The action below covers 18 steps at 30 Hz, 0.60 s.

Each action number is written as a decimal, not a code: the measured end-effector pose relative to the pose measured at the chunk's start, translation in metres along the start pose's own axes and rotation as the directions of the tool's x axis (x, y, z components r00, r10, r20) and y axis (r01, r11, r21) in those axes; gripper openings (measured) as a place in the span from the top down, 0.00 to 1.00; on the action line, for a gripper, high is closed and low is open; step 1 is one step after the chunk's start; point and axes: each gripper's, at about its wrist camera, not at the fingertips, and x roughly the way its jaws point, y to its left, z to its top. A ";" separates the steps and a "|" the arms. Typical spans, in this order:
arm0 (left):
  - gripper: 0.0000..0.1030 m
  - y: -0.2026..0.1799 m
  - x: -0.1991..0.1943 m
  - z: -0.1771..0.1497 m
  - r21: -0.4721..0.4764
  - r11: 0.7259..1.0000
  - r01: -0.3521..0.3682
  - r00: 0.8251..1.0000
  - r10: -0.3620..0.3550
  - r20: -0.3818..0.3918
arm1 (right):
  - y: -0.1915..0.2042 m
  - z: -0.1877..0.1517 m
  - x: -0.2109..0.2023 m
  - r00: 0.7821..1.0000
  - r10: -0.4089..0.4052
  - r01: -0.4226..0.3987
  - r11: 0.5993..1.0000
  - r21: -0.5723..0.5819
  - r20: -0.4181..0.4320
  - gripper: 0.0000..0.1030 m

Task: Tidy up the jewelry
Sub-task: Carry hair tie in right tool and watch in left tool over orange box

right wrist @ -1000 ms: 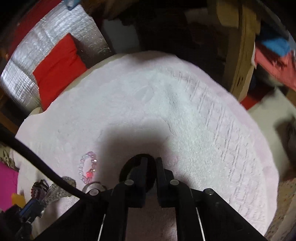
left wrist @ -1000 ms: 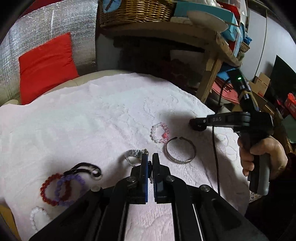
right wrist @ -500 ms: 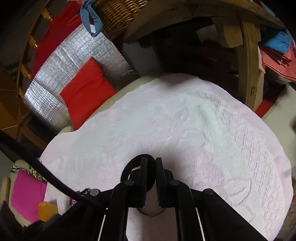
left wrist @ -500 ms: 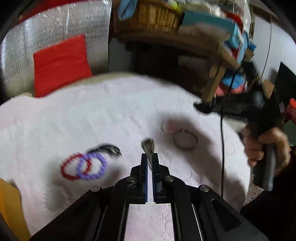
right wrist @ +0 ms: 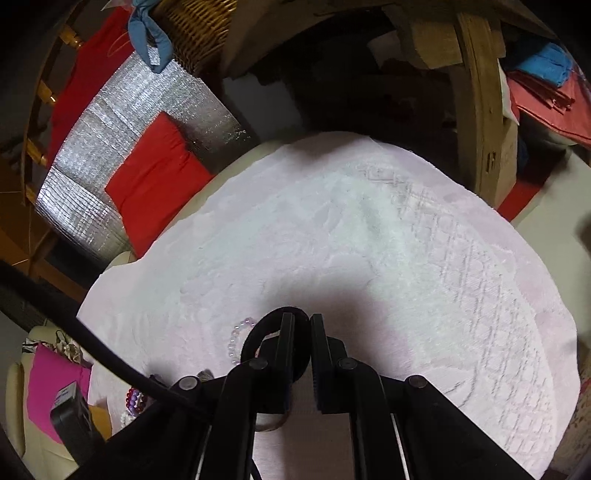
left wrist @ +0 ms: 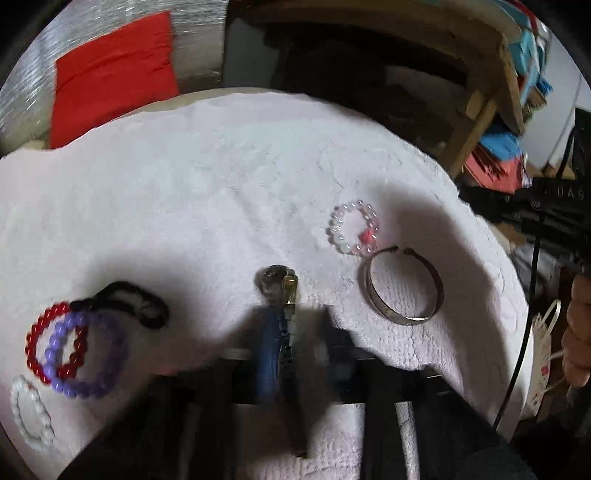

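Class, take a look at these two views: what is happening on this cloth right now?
A person is sorting jewelry on a white towel. The left gripper, blurred by motion, has a small metal piece at its tips; whether it grips it is unclear. The right gripper holds a black hair tie. A silver cuff bangle and beaded bracelets lie nearby.

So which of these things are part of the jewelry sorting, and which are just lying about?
Job:
watch in the left gripper
silver bangle
pink bracelet
red bracelet
purple bracelet
white bracelet
black hair tie

Lying about:
red cushion
wicker basket
wooden shelf
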 end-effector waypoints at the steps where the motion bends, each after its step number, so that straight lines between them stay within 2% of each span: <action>1: 0.92 -0.001 0.000 -0.001 0.002 1.000 -0.003 1.000 0.003 0.007 | -0.003 0.002 -0.001 1.000 -0.002 0.002 1.000 0.003 0.001 0.92; 5: 0.93 -0.002 -0.007 -0.004 -0.008 1.000 -0.013 0.999 0.013 0.032 | -0.011 0.005 -0.003 1.000 -0.004 0.003 1.000 0.018 0.004 0.91; 11: 0.93 -0.001 -0.049 -0.002 -0.023 1.000 -0.006 0.994 0.009 0.108 | 0.005 -0.001 -0.009 0.999 0.036 -0.035 0.999 -0.017 0.015 0.91; 14: 0.93 0.006 -0.084 -0.006 -0.041 0.999 -0.009 0.987 0.016 0.162 | 0.020 -0.007 -0.013 0.997 0.074 -0.073 0.997 -0.036 0.019 0.91; 18: 0.93 0.022 -0.131 -0.017 -0.091 0.995 -0.046 0.972 0.065 0.226 | 0.050 -0.019 -0.018 0.991 0.132 -0.130 0.988 -0.080 0.020 0.91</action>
